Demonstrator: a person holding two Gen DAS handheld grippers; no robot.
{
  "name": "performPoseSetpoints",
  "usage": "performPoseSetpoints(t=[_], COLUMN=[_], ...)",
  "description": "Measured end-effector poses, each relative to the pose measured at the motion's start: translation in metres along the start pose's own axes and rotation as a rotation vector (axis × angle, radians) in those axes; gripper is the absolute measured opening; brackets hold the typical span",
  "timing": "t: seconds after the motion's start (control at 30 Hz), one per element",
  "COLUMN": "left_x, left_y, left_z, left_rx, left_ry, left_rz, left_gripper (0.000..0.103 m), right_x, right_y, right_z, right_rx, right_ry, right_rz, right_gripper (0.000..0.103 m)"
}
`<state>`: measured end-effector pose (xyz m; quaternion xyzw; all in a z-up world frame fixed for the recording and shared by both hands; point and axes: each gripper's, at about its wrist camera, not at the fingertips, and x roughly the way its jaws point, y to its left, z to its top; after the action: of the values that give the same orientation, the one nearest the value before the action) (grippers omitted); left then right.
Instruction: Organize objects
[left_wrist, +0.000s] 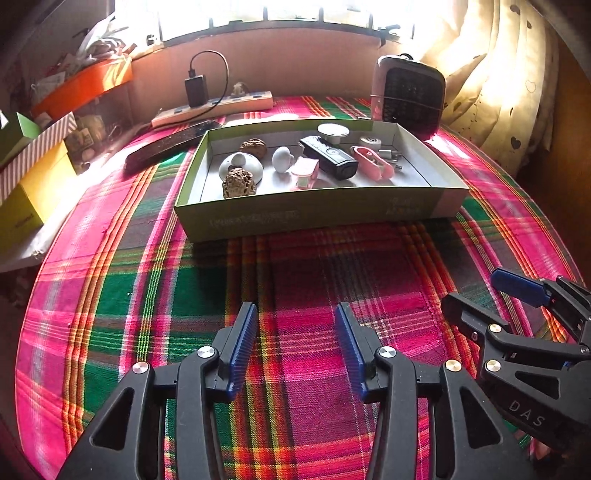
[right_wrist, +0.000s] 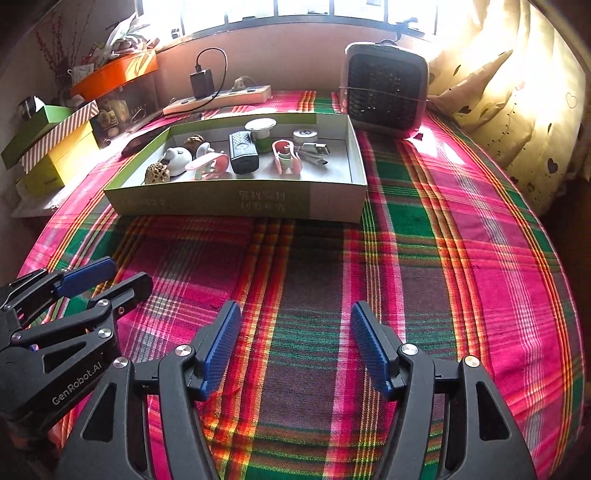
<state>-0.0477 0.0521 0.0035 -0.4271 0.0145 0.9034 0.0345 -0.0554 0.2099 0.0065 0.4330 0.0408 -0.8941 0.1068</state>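
Nearest the cameras, the left gripper (left_wrist: 297, 343) hovers over the plaid tablecloth (left_wrist: 303, 280) with its blue ribbed pads spread wide apart and nothing between them. Just beside it, the right gripper (right_wrist: 293, 343) is parted equally wide, also empty and over bare cloth. Each appears at the edge of the other's view, side by side and apart from one another.

Farther back on the cloth lies a shallow green cardboard box (right_wrist: 236, 201), its near wall printed with pale lettering. Inside lies a loose row of small things: at the left end a rough brown nut-like lump (left_wrist: 239, 182) touching a white domed object (left_wrist: 241, 166), with a second brown lump (left_wrist: 253, 147) behind. Toward the middle sit a small white rounded piece (left_wrist: 282, 159), a pink clip-like item (left_wrist: 304, 170) and a black rectangular device (left_wrist: 328, 157). To the right lie a pink oblong case (left_wrist: 371, 162) and a white USB adapter (right_wrist: 314, 152), with a round white cap (left_wrist: 333, 131) against the back wall.

Beyond the box stand a small fan heater (right_wrist: 386, 90) at right and a power strip (right_wrist: 218, 99) carrying a black charger (right_wrist: 201, 83) at left, under the bright window.
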Motion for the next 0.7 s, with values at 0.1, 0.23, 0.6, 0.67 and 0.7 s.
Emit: performPoseSetpoints(t=[0.1,0.23,0.6,0.67,0.7], left_x=[-0.0001,0.0005,-0.0001,0.0000,0.0000], left_y=[-0.0002,-0.0020,-0.0008,-0.0012,-0.0011], left_z=[-0.0002,-0.0001,-0.0008,-0.0008,-0.0007], left_rx=[-0.008,-0.010,-0.012,-0.011,-0.011], left_ry=[0.000,0.001,0.000,0.000,0.001], left_rz=[0.005,0.009,0.012,0.013,0.013], left_gripper=[0.044,0.045,0.046,0.046,0.046], right_x=[0.0002,0.0004,0.0021,0.0021,0.0021], right_y=[0.0009,0.0019,-0.0023,-0.0026,-0.0027], right_z=[-0.0001,-0.0002,-0.0007,-0.0004,-0.0003], right_rx=[-0.005,-0.009,0.011,0.013,0.013], right_ry=[0.002,0.004,0.015,0.016,0.016], right_rz=[-0.001,-0.008,-0.035,-0.035,-0.036], right_gripper=[0.065,0.067,0.079,0.080,0.080])
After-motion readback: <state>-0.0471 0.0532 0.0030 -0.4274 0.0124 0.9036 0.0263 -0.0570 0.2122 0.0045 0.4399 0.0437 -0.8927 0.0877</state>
